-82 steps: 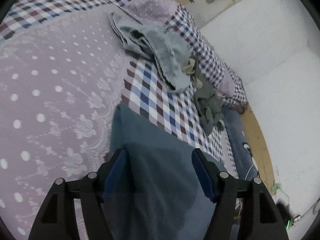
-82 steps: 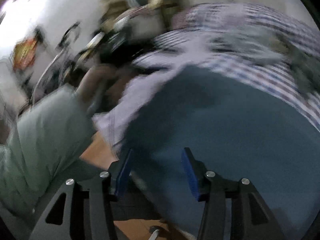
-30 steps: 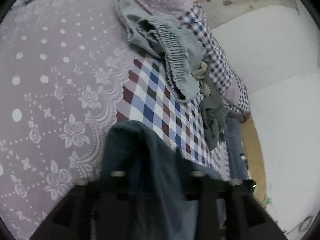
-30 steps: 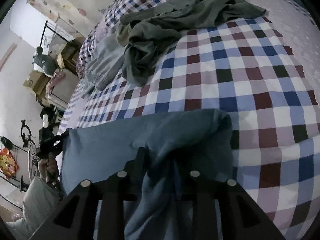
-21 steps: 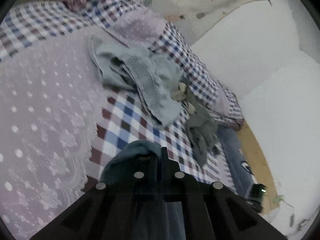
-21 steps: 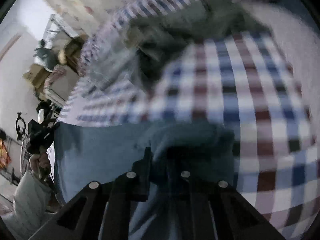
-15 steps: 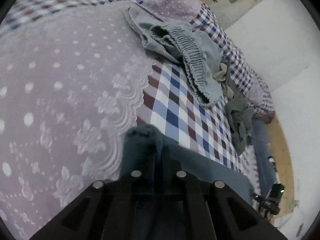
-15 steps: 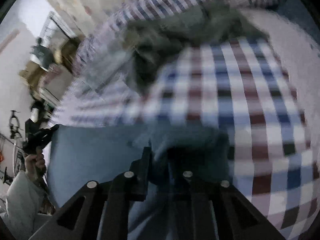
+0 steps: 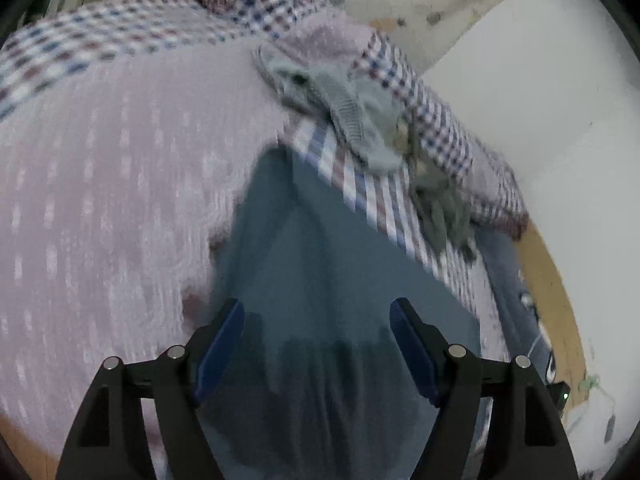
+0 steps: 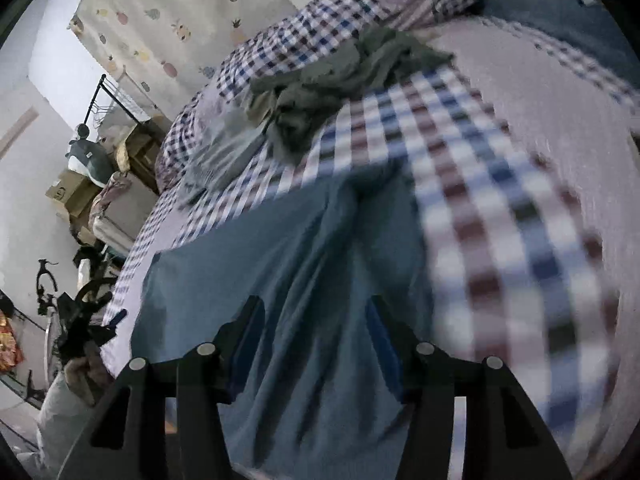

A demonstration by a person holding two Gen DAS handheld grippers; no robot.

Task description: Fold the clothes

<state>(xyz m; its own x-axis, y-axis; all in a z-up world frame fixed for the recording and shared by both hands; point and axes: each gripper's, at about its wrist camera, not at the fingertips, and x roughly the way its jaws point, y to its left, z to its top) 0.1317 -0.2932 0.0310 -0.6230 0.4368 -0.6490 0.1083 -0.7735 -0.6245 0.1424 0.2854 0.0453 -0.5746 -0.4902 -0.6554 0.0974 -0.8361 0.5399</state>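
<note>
1. Since half a second ago, both grippers have let go of the blue garment (image 9: 320,280) and pulled back from it; then each was pinched on a bunched corner, now the cloth lies released on the bed.
2. Left gripper (image 9: 316,344): jaws opening, blue pads wide apart, nothing pressed between them. The garment lies below and ahead of the fingers.
3. Right gripper (image 10: 316,336): jaws opening, also empty; the garment runs ahead of it in long wrinkles to a bunched far end (image 10: 368,184).
4. We judge the step in hand to be releasing after laying a fold. To do it well: lift clear without dragging the fresh edge, then check that the far corners lie level, and smooth the ridges ahead of the right gripper before the next fold.
5. Risk, as we judge it: the far end looks humped, so a second fold over it may come out crooked.
6. Surface: a bed with a checked sheet (image 10: 500,208) ahead and right of the right gripper, and a lilac dotted cover (image 9: 120,160) left of the left gripper. Both frames are motion-blurred.
7. Beyond the garment: a grey elastic-waist garment (image 9: 352,112) and a crumpled olive garment (image 10: 328,80), unfolded.
8. Room: white wall (image 9: 540,100) right of the left gripper; fruit-print curtain (image 10: 168,20), clothes rack and boxes far left of the right gripper.
</note>
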